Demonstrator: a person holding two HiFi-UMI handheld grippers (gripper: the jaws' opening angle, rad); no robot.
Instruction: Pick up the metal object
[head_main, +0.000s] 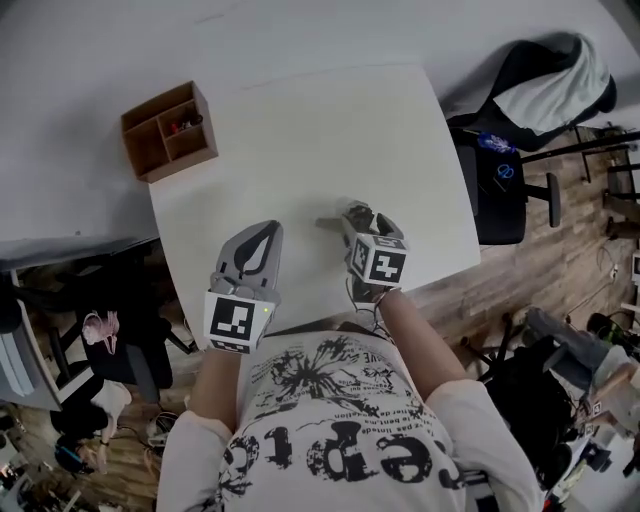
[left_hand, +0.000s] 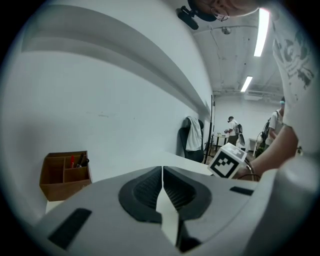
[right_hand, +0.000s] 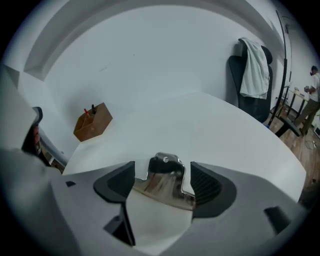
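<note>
A shiny bent metal object (right_hand: 167, 187) lies on the white table (head_main: 300, 130), close to its front edge. My right gripper (right_hand: 162, 175) stands open around it, one dark pad on each side, and I see neither pad pressing on it. From the head view only the object's grey tip (head_main: 328, 222) shows, sticking out left of the right gripper (head_main: 358, 225). My left gripper (head_main: 258, 240) rests on the table to the left, apart from the object. Its jaws (left_hand: 162, 185) are shut with nothing between them.
A brown wooden organiser (head_main: 168, 130) with small items stands at the table's far left corner. A black chair (head_main: 540, 90) draped with white cloth stands off the table's right side. The table's front edge runs just under both grippers. People stand far off in the room (left_hand: 232, 130).
</note>
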